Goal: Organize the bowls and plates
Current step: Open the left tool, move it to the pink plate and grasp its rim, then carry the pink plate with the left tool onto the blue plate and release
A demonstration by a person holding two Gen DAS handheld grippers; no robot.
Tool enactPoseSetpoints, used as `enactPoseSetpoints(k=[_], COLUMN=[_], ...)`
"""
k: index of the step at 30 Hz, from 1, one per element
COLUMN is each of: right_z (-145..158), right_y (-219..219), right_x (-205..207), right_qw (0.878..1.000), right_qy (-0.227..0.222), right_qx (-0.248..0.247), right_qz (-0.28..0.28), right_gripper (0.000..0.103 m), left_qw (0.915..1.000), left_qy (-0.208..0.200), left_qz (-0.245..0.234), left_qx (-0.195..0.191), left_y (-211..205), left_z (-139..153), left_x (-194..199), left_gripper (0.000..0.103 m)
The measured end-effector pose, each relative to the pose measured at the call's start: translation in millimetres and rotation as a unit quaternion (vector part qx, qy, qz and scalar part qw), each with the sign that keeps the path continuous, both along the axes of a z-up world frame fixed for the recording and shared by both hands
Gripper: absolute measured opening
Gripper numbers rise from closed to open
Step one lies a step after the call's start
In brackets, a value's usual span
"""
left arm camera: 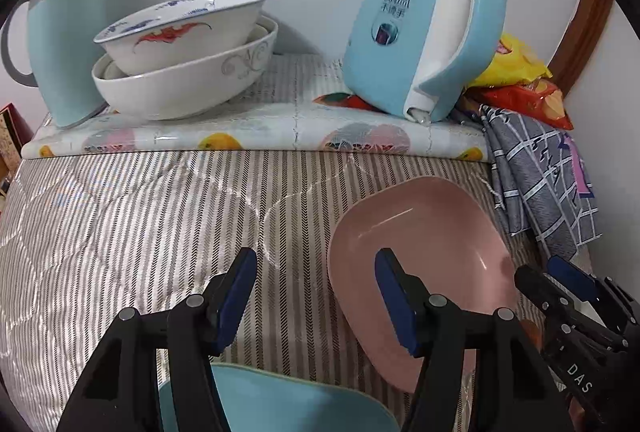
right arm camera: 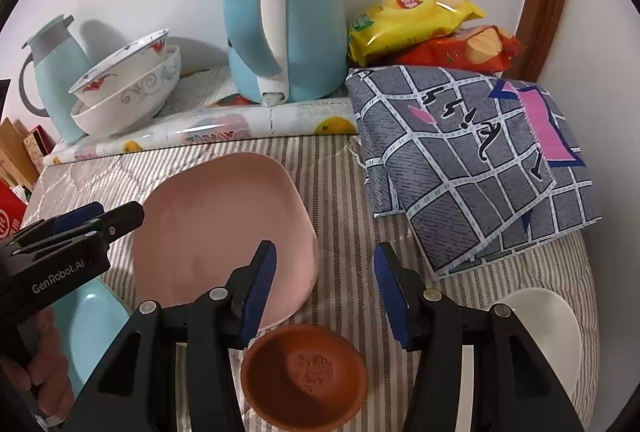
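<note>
Left tool (right arm camera: 116, 218) reads "GenRobot.AI" — right tool (left arm camera: 552, 272) "DAS".

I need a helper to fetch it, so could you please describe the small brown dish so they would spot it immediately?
Start at the tall blue kettle by the wall, then come forward over the striped cloth past the pink plate. Just beyond its near edge sits the brown dish: small, round, terracotta-coloured, unlike the white dish nearby.

Pink plate (right arm camera: 224, 232) on the grey-and-white striped bed cover (right arm camera: 344, 191); beside the plate, a teal plate (right arm camera: 90, 328), terracotta-brown bowl (right arm camera: 304, 372) and white bowl (right arm camera: 548, 328). Behind: light-blue kettle (right arm camera: 280, 11), grey checked cloth (right arm camera: 472, 159), fruit-print mat (right arm camera: 224, 127).
</note>
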State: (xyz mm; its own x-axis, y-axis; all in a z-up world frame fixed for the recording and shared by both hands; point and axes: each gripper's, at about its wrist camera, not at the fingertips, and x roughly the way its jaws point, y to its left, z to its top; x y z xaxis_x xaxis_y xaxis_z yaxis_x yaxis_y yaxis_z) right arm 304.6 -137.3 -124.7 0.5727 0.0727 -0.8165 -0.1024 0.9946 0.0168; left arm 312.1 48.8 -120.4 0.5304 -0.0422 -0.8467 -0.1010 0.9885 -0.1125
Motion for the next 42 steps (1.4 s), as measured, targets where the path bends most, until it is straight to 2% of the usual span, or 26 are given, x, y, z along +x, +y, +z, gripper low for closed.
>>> enactPoseSetpoints(k=[9,11,13,17,21,23,24,28,33,42], right_z=[-16,-20,-26,-36,-44,-45,-44,-44,-36,1], right_y=[4,4,4,4,5,7,9,12,6,9], right_x=[14,15,18,22,24,23,23,26,26,12], right_qw=[1.0,1.0,0.999,0.998,0.998,0.998,0.998,0.999,0.999,1.0], right_qy=[0.023,0.031,0.04,0.055,0.064,0.06,0.058,0.04,0.026,-0.012], right_qx=[-0.001,0.0,0.0,0.005,0.013,0.013,0.013,0.001,0.019,0.02], right_qz=[0.002,0.004,0.004,0.003,0.005,0.006,0.007,-0.002,-0.004,0.001], right_gripper=[0.039,0.035,0.032,0.029,0.022,0.014,0.012,0.011,0.009,0.009], left_qw=[0.9997,0.9995,0.9993,0.9985,0.9988,0.9988,0.9989,0.9988,0.9988,0.9987], left_qy=[0.019,0.024,0.029,0.042,0.036,0.033,0.031,0.024,0.013,-0.017], left_qz=[-0.002,-0.004,-0.007,-0.016,-0.017,-0.023,-0.024,-0.023,-0.022,-0.019], left_qx=[-0.013,-0.02,-0.023,-0.032,-0.028,-0.03,-0.028,-0.037,-0.042,-0.045], left_y=[-2,-3,-5,-8,-12,-15,-15,-14,-11,-5], left_z=[-15,-18,-22,-32,-35,-36,-36,-35,-24,14], left_x=[15,18,21,24,25,25,25,25,21,-3], left_gripper=[0.059,0.05,0.046,0.033,0.027,0.019,0.018,0.013,0.013,0.013])
